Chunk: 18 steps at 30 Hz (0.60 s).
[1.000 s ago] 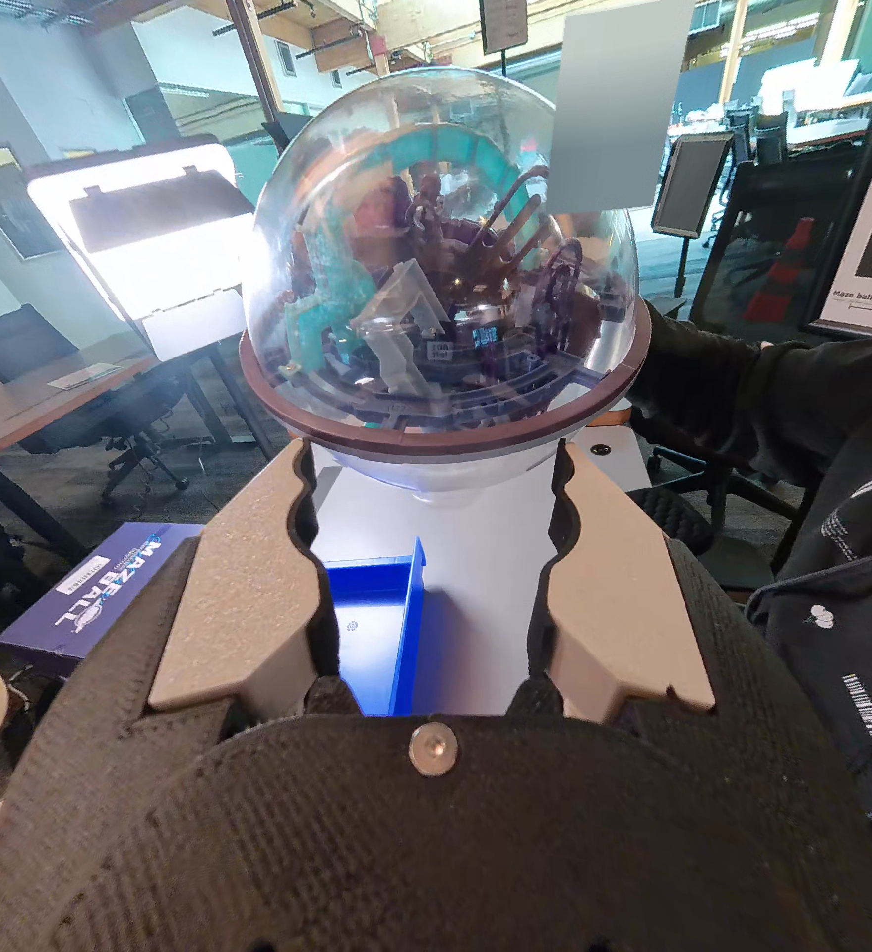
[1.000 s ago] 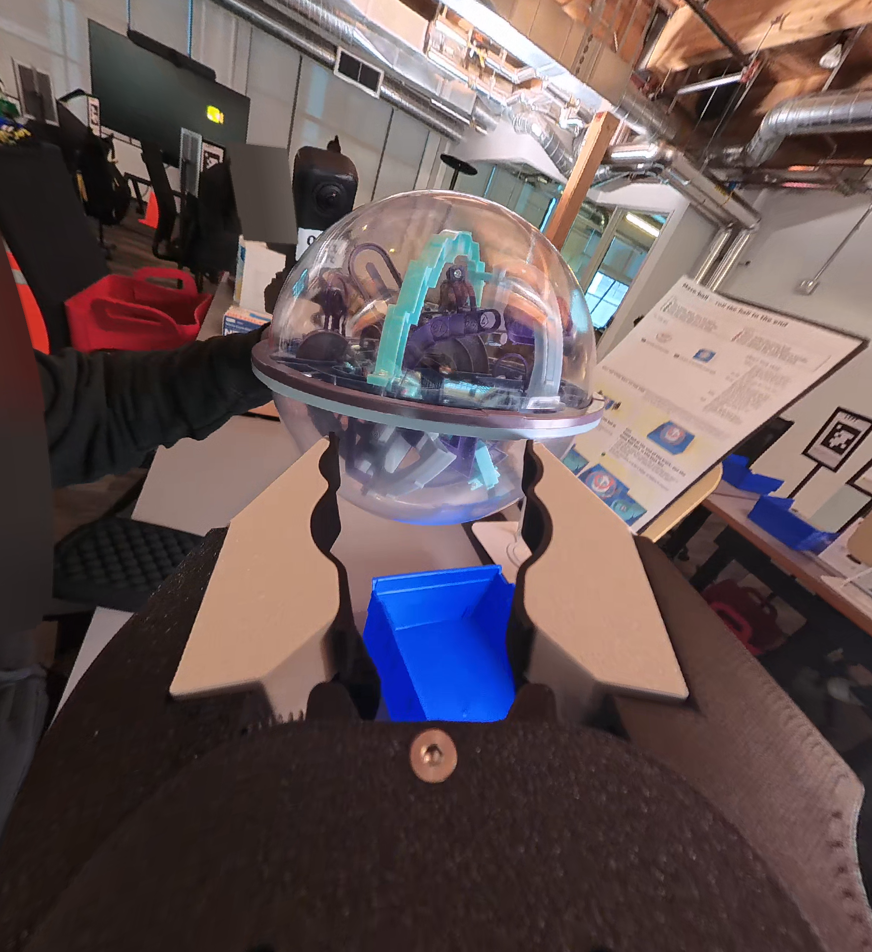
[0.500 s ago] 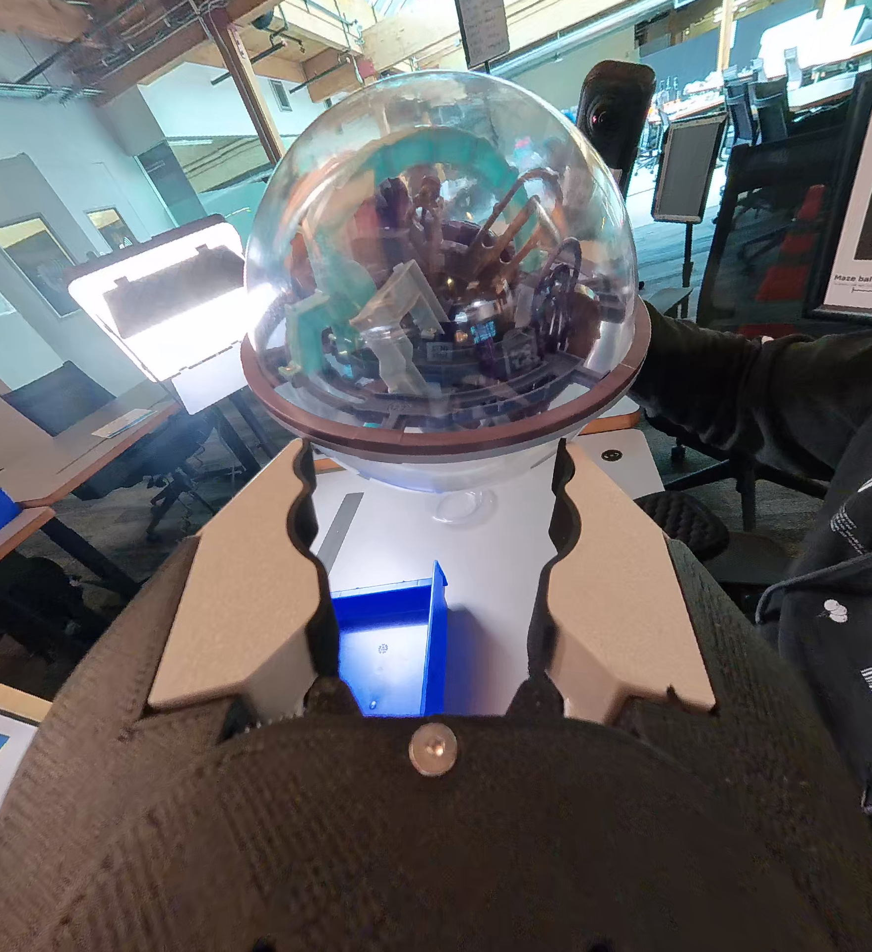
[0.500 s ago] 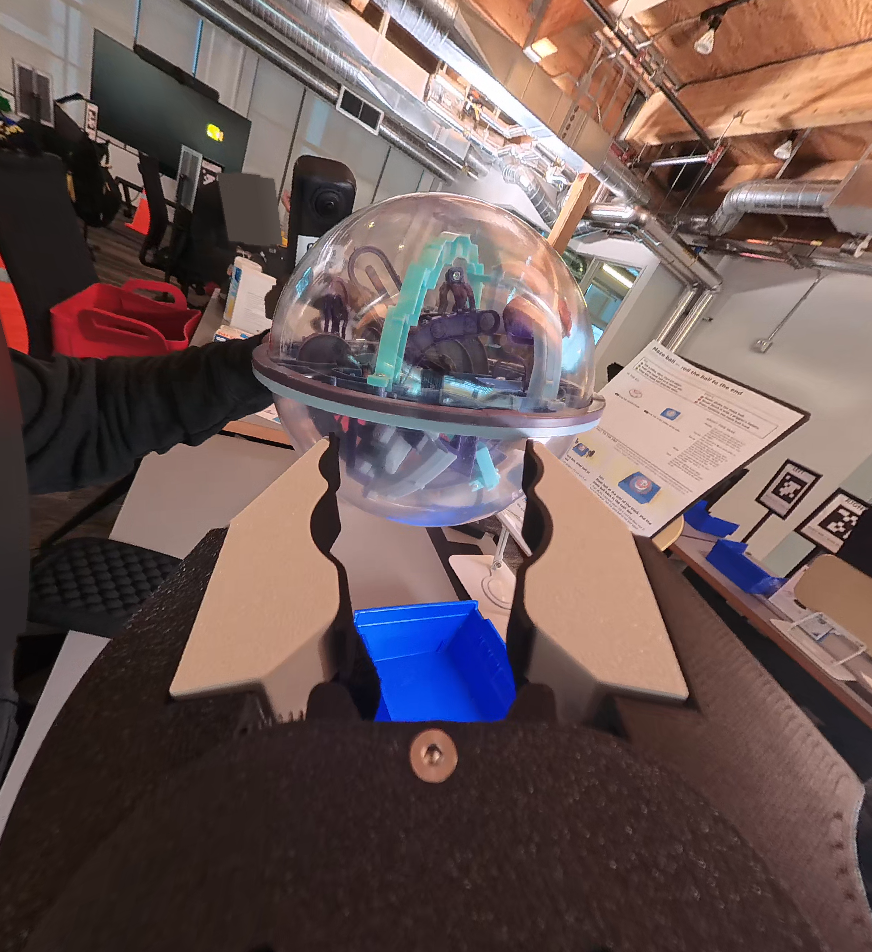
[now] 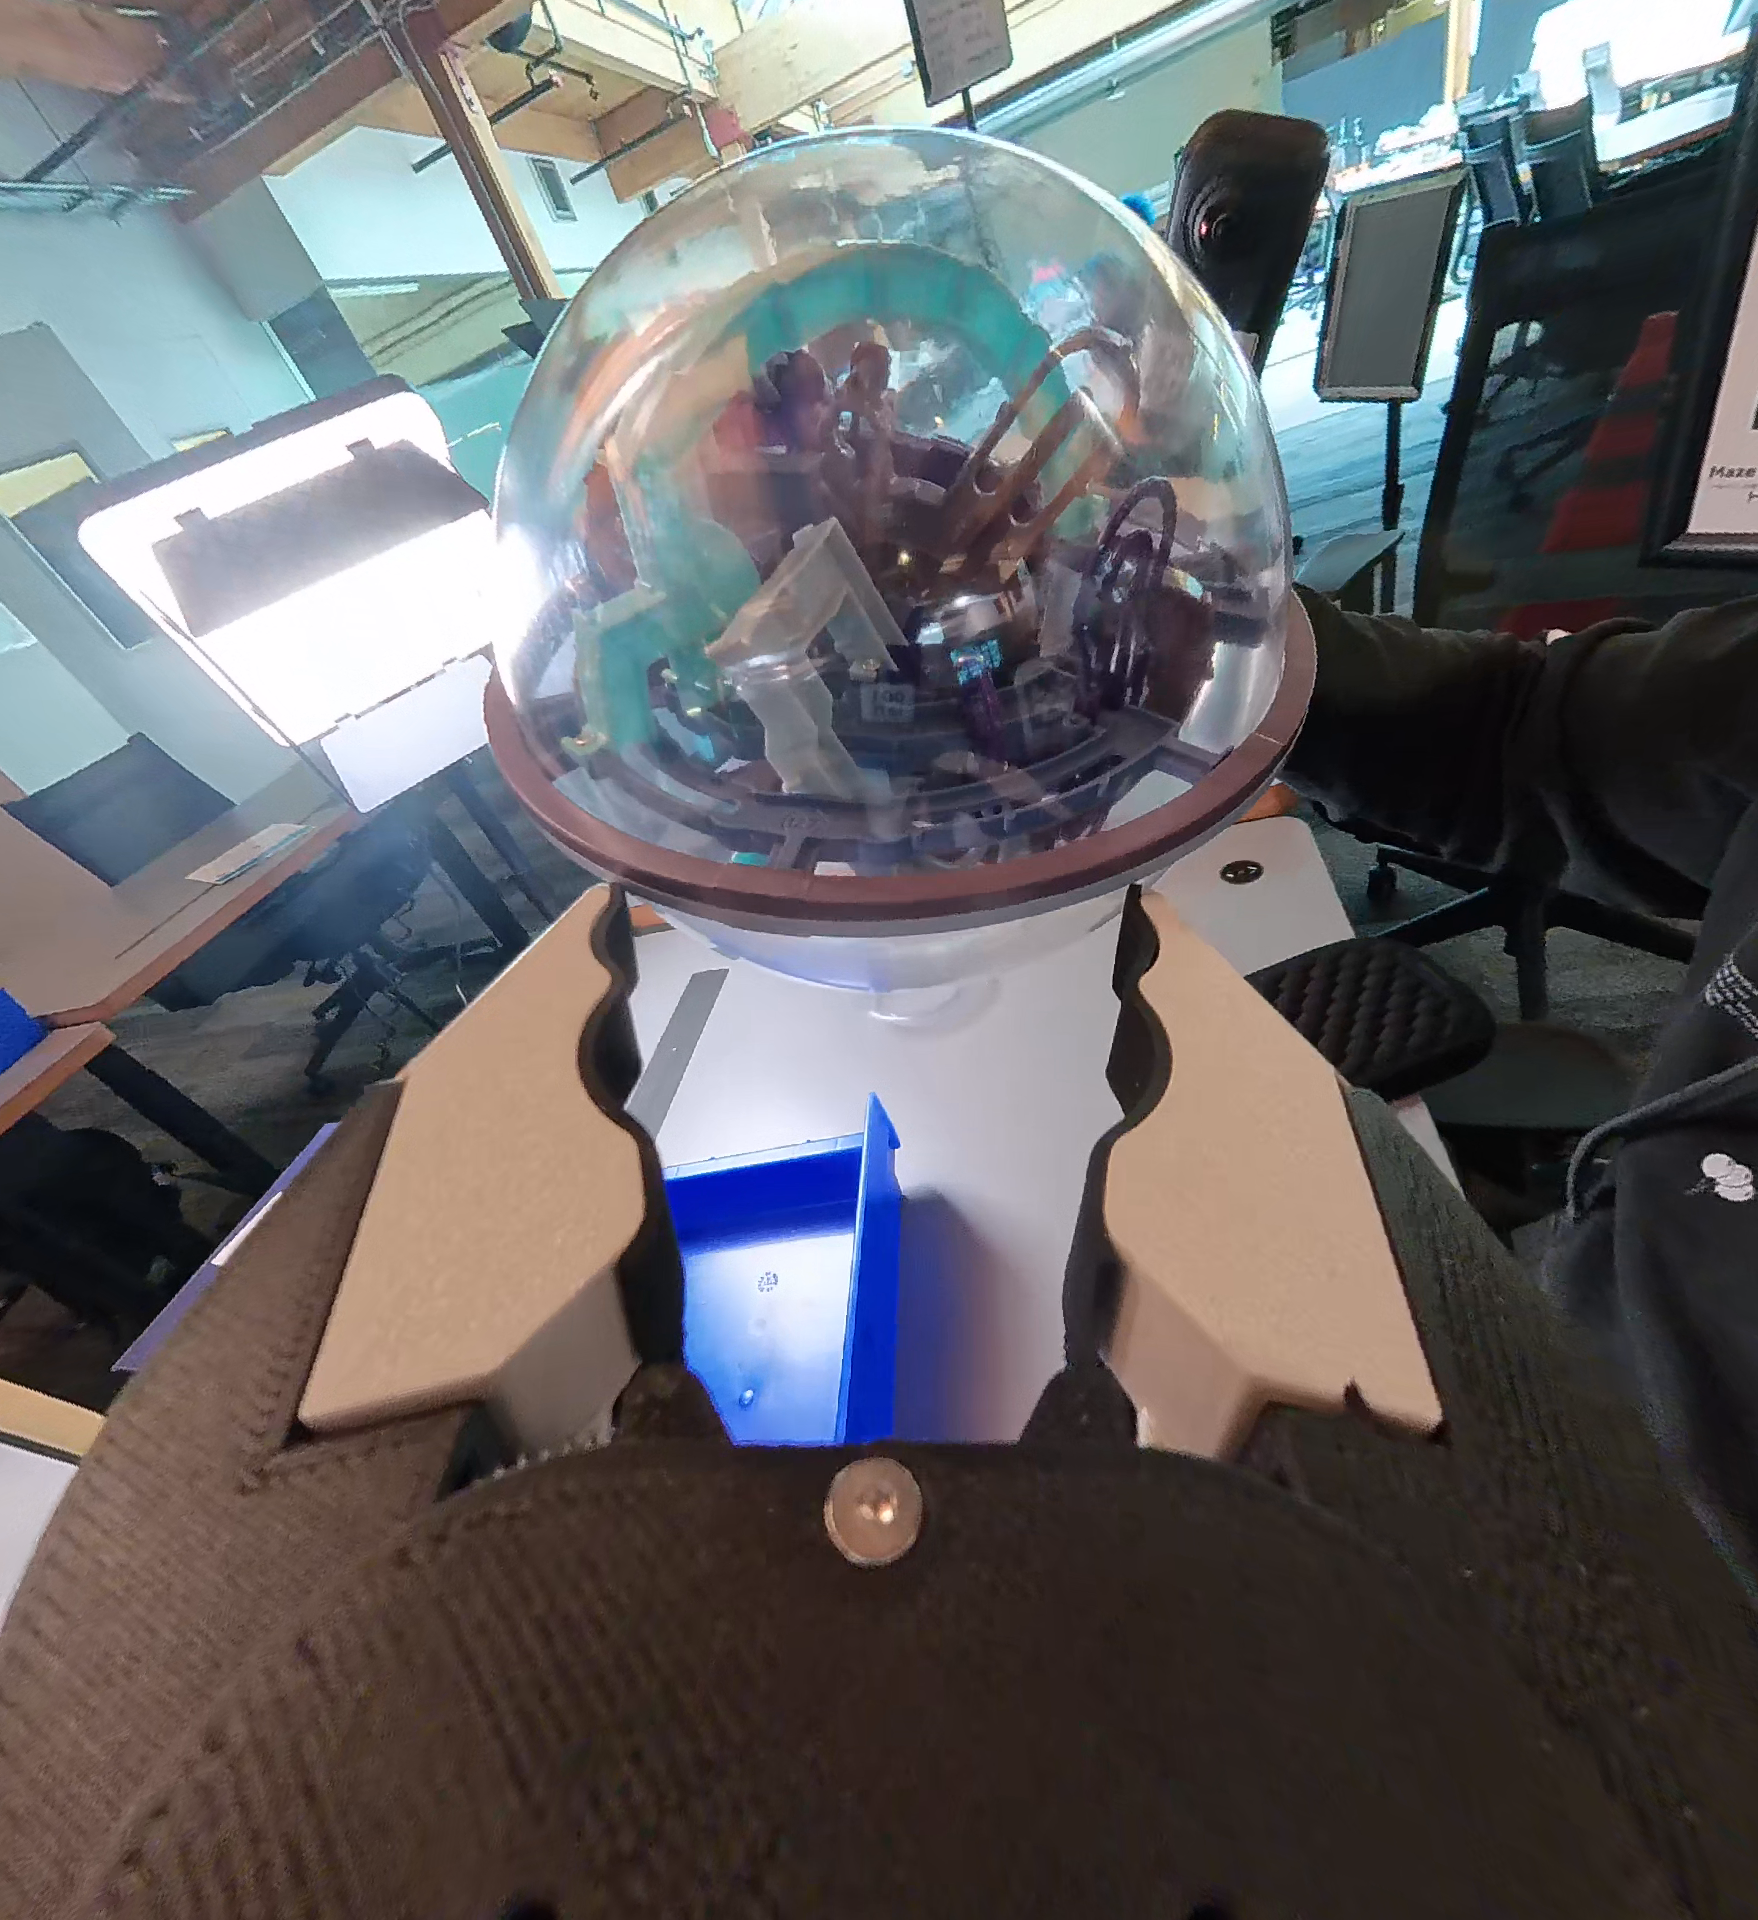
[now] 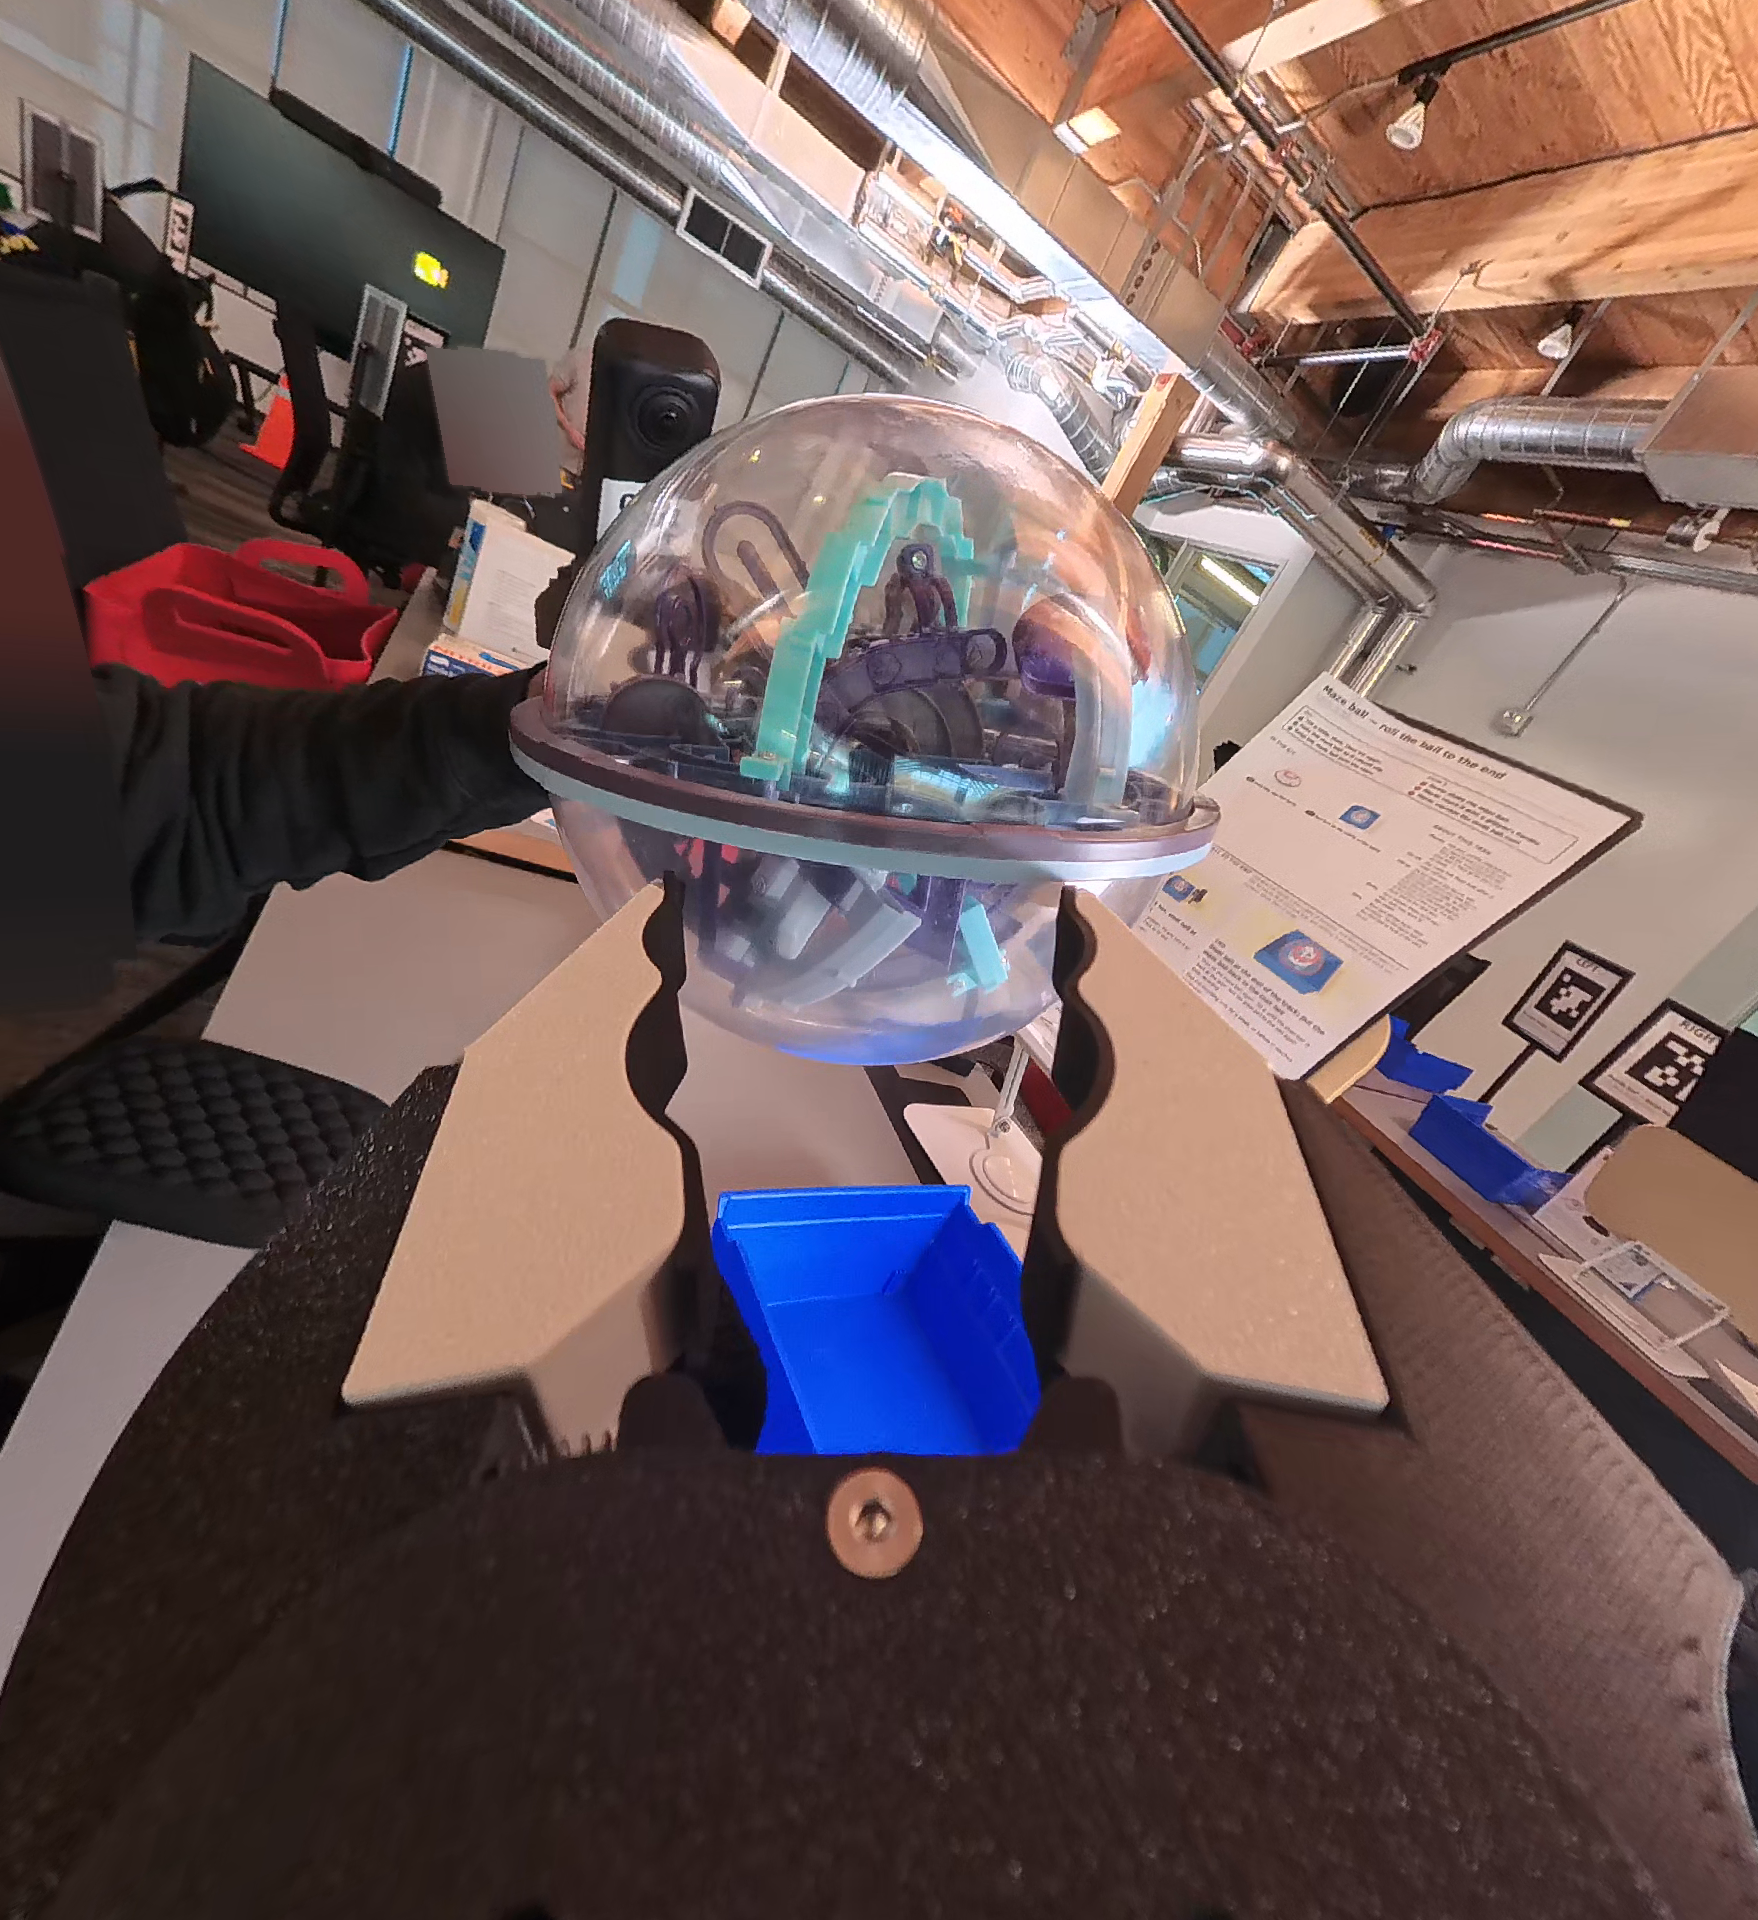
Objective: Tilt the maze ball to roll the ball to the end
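Left wrist view: the maze ball (image 5: 890, 540), a clear sphere with a brown equatorial rim and teal and purple tracks inside, is seen in the upper centre, gripped below its rim by the left gripper (image 5: 870, 935). Right wrist view: the same ball is clasped at centre frame by the right gripper (image 6: 859, 914), its rim tilted down toward the right. A blue bin (image 6: 885, 1340) is seen lower centre on a white table (image 6: 355, 966). The small ball inside cannot be told.
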Motion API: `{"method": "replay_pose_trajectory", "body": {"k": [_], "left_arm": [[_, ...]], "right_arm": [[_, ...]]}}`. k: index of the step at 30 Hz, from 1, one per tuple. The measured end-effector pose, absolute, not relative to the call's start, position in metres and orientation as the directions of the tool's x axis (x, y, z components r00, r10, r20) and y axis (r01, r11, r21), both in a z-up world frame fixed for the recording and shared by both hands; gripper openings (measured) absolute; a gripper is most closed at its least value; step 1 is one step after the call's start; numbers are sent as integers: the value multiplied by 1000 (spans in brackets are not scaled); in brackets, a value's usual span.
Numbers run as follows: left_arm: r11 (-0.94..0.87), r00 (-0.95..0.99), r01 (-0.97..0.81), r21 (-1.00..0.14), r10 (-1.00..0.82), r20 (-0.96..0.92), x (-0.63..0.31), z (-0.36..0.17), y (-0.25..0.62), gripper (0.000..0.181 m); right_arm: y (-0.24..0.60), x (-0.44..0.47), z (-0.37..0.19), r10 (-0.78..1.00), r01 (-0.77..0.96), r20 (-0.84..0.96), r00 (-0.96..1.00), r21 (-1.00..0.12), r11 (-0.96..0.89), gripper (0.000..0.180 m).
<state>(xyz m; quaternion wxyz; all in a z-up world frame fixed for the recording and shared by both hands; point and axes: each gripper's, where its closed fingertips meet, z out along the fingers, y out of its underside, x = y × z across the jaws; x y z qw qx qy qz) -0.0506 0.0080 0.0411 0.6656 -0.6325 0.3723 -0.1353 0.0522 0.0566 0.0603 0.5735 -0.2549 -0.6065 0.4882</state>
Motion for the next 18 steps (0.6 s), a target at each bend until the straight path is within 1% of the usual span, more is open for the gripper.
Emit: {"method": "replay_pose_trajectory", "body": {"k": [6, 11, 18], "left_arm": [[156, 689, -286, -946, -653, -316, -49, 21, 12, 93], [101, 700, -245, -964, -670, -248, -45, -3, 18, 93], [10, 706, -197, -980, -693, -149, -41, -39, 28, 93]], "right_arm": [[61, 54, 41, 873, -237, 440, -212, -889, 391, 70], [67, 57, 22, 889, -200, 393, -234, -914, 352, 70], [79, 59, -12, 913, -102, 312, -262, -950, 295, 69]]}}
